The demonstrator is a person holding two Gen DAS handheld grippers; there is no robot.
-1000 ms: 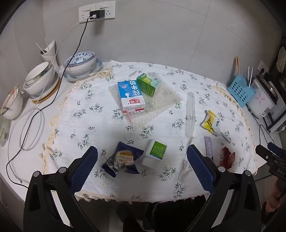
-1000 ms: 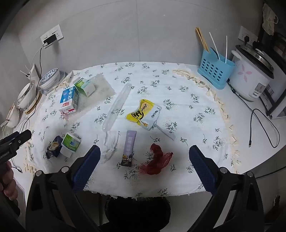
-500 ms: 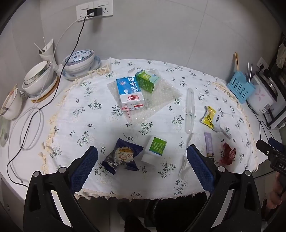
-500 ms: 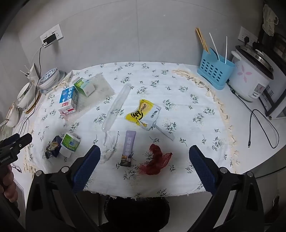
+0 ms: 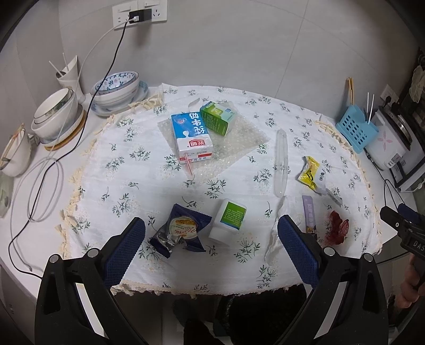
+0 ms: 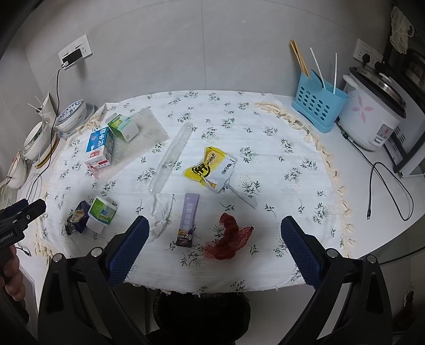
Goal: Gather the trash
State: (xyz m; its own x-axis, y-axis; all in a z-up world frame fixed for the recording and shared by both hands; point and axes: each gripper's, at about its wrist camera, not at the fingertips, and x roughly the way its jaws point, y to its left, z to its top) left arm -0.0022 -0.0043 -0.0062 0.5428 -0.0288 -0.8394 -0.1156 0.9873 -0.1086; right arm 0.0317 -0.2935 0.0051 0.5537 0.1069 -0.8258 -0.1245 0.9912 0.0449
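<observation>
- Both tools hover above the near edge of the desk, and nothing is picked up yet; the left gripper has its blue ribbed fingers spread wide and empty.
- Same story on the right gripper: fingers wide apart, nothing between them, poised over the front row of litter.
- Under the left one lie the dark blue torn snack wrapper and, just beside it, a small white box with a green label, which looks like its nearest pick.
- Under the right one sit the crumpled red net scrap and the purple stick sachet, close together near the cloth's front edge.
- Further back: a yellow and white snack pouch, a long clear plastic tube sleeve and a crumpled clear film.
- At the far left, a blue and white milk carton and a green carton rest on a sheet of bubble wrap.
- A dark round bin waits below the desk edge, seemingly placed so trash drops straight down.
- The white flower-print tablecloth with a fringed hem covers a white desk.
- Around it: stacked bowls, a blue utensil caddy, a white rice cooker, grey tiled wall and a plugged-in charger.
</observation>
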